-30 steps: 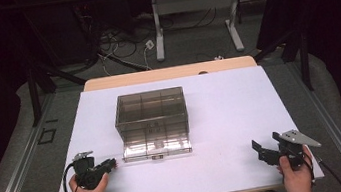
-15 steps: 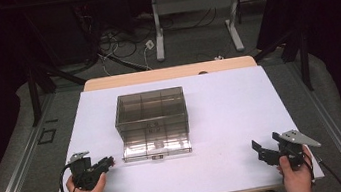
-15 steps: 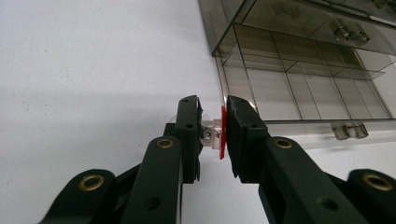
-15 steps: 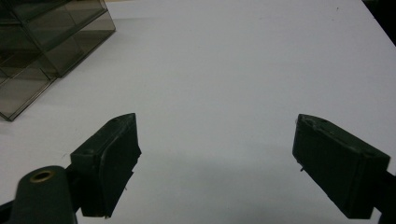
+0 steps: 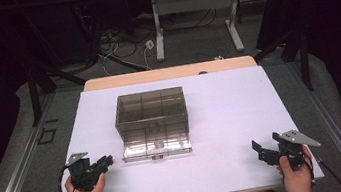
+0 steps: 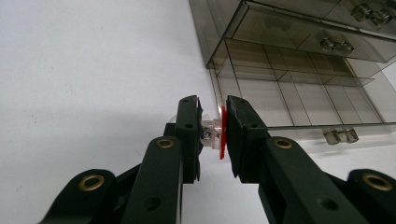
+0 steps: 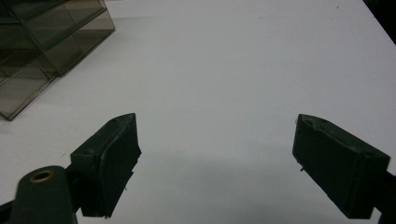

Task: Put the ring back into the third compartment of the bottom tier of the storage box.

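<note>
A smoky transparent drawer box (image 5: 151, 114) stands mid-table, and its bottom drawer (image 5: 156, 148) is pulled out toward me. The drawer's divided compartments (image 6: 299, 93) look empty in the left gripper view. My left gripper (image 5: 107, 161) hovers just left of that drawer's front corner. It (image 6: 212, 128) is shut on a small clear part with a red disc (image 6: 215, 133). At the table's near right, my right gripper (image 5: 263, 149) rests with its jaws wide apart. In the right gripper view it (image 7: 215, 140) holds nothing, with bare white table between the jaws.
The white tabletop (image 5: 231, 112) spreads around the box. Upper drawers with clear knobs (image 6: 336, 45) are closed. Beyond the table's far edge are dark floor, cables and a desk frame (image 5: 196, 21).
</note>
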Tool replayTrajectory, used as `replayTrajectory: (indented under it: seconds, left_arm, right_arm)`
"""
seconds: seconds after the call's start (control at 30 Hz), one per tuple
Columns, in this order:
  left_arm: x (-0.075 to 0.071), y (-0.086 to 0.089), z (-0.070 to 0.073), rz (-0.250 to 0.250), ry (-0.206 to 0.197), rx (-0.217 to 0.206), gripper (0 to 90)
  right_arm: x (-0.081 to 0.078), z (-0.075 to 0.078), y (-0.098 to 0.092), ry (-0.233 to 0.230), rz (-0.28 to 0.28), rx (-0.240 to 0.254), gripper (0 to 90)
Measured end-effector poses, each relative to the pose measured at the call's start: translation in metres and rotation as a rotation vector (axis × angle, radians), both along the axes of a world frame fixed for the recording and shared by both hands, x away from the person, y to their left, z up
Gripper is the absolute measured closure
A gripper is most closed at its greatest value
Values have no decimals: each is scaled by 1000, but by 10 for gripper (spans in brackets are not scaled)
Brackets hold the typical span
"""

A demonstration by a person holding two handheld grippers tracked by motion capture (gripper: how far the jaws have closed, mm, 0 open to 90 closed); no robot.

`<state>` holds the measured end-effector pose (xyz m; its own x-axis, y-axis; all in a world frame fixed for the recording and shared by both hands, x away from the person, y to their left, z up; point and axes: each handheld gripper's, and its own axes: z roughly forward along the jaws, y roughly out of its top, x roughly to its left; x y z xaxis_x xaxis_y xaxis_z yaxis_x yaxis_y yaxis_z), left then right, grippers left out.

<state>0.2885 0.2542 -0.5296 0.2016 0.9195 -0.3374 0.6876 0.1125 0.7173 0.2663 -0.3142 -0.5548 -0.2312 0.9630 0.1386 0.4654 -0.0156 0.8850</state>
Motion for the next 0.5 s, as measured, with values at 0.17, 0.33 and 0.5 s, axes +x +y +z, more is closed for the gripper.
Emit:
replayTrajectory:
  seconds: [0.17, 0.33, 0.5]
  left_arm:
    - [-2, -2, 4, 1, -28, 5, 754]
    - [-5, -4, 10, -7, -60, 40, 754]
    - [-7, -6, 16, -9, -87, 41, 754]
  right_arm:
    - [0, 0, 0, 1, -2, 0, 139]
    - [0, 0, 0, -1, 0, -3, 139]
    - [0, 0, 0, 3, 0, -5, 139]
